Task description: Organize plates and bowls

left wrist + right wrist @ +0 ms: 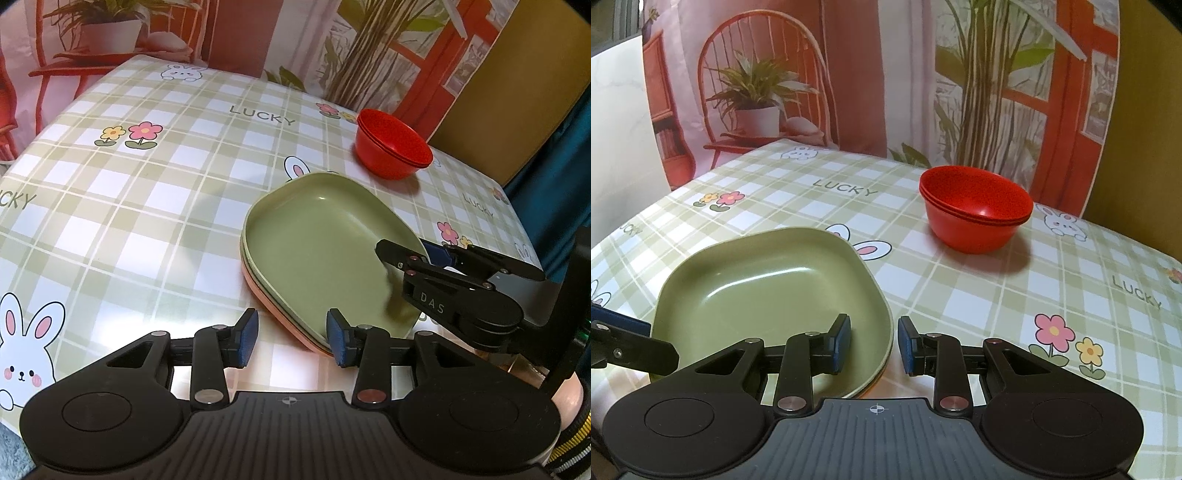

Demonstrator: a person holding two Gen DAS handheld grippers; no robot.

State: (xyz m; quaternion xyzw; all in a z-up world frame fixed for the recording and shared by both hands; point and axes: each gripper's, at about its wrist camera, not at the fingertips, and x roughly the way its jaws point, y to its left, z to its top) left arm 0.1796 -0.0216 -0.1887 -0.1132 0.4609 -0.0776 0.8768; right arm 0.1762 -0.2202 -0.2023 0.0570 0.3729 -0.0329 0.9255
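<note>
Handling of the plates: the glossy sage-green rounded-square plate looks stiff and fairly light, probably melamine or glazed ceramic; I'd guess the smooth surface is slippery, so a firm pinch is wanted.
Where to hold: the raised rim at the near edge seems the natural place, one finger inside the lip and one outside.
Stack underneath: a salmon-pink plate of the same shape peeks out below the green one, with what may be another green rim between them; lifted as a pile they would be heavier and could slide apart.
Look of the bowls: the nested glossy red round bowls have deep curved walls; several rims show, so at least two or three are stacked, and they seem light plastic.
Position: plates sit at the near middle of the green-checked, bunny-printed worktop; the bowls stand well apart, farther back on the right.
Right gripper: spread apart and holding nothing, its fingers straddling the green plate's near right rim, one finger above the plate's inside and one outside.
Left gripper: also spread and empty, at the plates' near left edge, its right pad just at the rim.
Progress: both piles look gathered already.
</note>
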